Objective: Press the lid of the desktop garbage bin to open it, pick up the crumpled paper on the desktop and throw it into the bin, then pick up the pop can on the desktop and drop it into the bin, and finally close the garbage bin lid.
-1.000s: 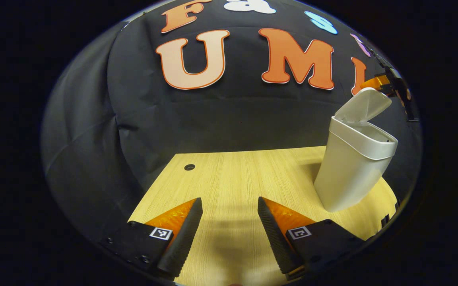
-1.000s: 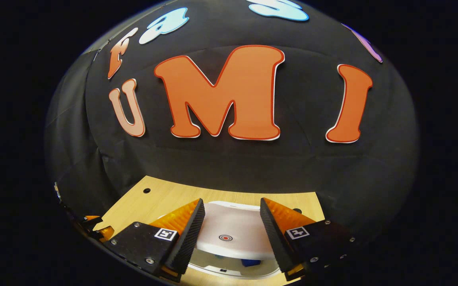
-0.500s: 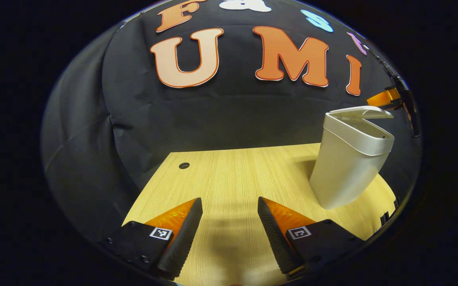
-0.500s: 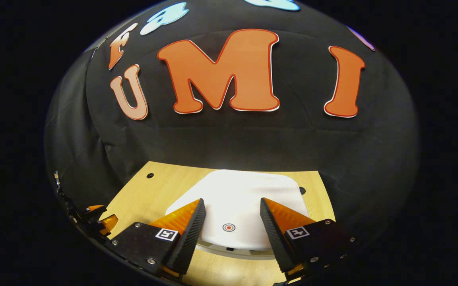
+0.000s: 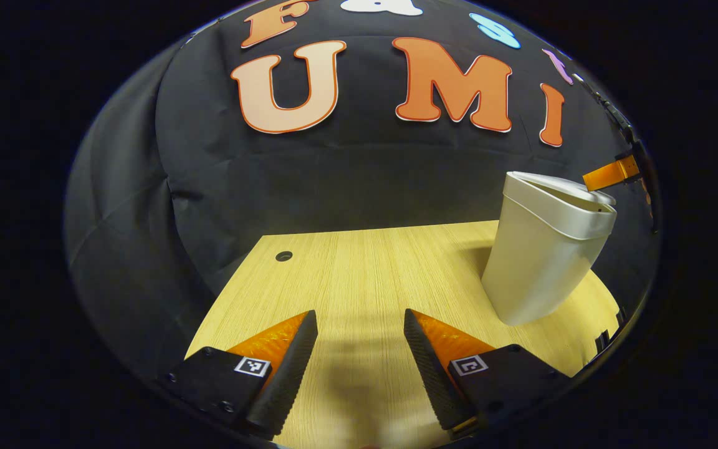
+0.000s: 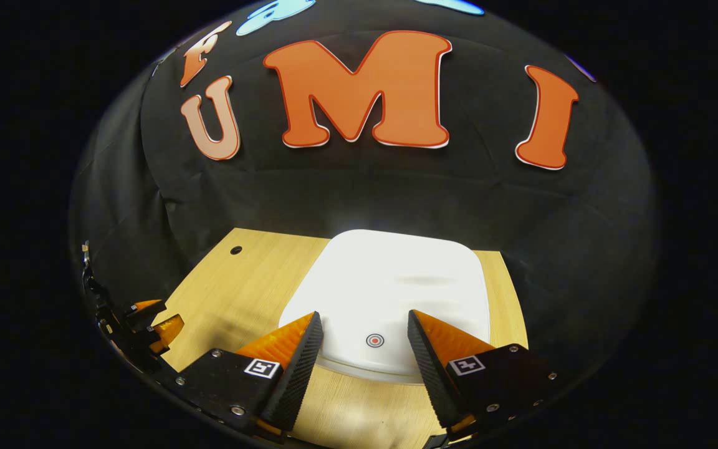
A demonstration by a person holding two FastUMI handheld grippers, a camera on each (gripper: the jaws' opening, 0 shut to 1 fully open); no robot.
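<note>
Bin point(image 5: 546, 249), left gripper view: it stands on the table point(image 5: 359, 274) at my far right, lid point(image 5: 555, 186) down. My left tongs point(image 5: 359, 368) hang spread, holding nothing, low over bare wood. Right gripper view: my right tongs point(image 6: 362, 365), spread, hover just above the lid's target mark point(image 6: 374, 340), placed for pressing.

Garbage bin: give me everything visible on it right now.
The white plastic desktop garbage bin stands upright on the light wooden desktop, near its back right corner in the left gripper view. Its body tapers toward the base below a thicker rim band. Its smooth rounded-rectangle lid lies down flat, with a small red ring mark near the front edge. The right gripper hangs open over that edge; contact cannot be told.
</note>
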